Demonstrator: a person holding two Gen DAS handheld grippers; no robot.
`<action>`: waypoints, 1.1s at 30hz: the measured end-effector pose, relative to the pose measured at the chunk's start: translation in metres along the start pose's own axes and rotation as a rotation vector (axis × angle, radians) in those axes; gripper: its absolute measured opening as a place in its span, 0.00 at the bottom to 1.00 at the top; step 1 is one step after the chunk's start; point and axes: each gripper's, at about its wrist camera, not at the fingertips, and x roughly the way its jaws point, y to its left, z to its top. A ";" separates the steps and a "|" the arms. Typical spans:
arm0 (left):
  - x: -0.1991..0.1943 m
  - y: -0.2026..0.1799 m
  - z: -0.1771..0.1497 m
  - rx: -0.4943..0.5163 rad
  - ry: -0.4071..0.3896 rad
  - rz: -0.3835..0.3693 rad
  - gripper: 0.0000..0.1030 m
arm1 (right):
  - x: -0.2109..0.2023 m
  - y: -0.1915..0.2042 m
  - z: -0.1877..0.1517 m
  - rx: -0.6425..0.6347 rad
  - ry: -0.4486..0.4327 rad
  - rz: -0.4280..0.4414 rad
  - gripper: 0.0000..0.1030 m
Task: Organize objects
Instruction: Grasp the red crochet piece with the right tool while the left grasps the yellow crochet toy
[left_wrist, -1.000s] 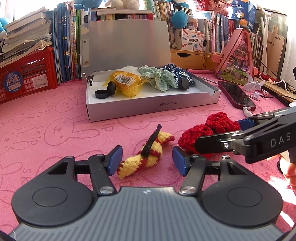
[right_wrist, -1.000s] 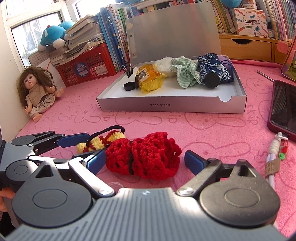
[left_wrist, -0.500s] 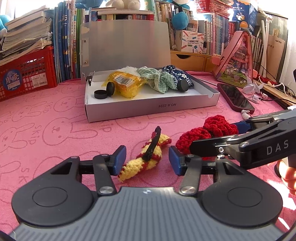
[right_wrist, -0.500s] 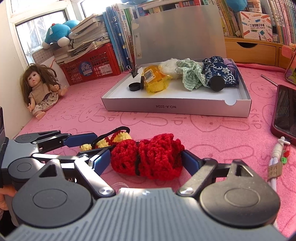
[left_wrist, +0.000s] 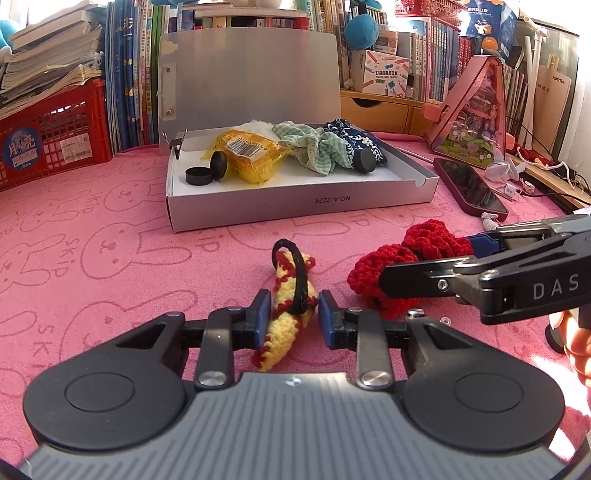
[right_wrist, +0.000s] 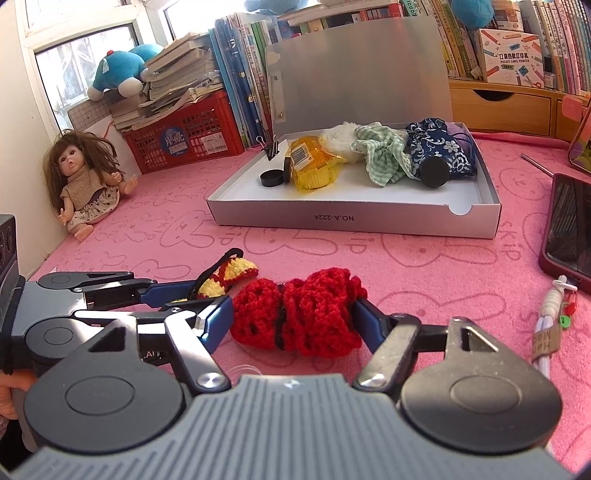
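Sunlight pours through the window (right_wrist: 92, 74) at the left, a pink bunny-print cloth (right_wrist: 406, 266) covers the counter, and packed bookshelves (left_wrist: 424, 55) line the back.

Bright daylight from the window (right_wrist: 92, 62), sharp focus, strong fisheye bending at the edges.

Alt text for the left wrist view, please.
The left gripper is shut on a yellow crochet piece on a pink mat. To its right, the right gripper is closing around a red crochet piece; an open box of items sits behind.
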 end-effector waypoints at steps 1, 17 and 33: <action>0.000 0.001 0.000 -0.005 -0.002 0.003 0.29 | 0.000 0.000 0.000 0.000 -0.002 0.001 0.68; -0.005 0.002 0.002 -0.033 -0.012 0.036 0.28 | -0.009 0.004 0.003 -0.016 -0.046 -0.002 0.43; -0.010 0.004 0.005 -0.061 -0.031 0.045 0.28 | -0.016 0.004 0.006 -0.009 -0.085 -0.026 0.18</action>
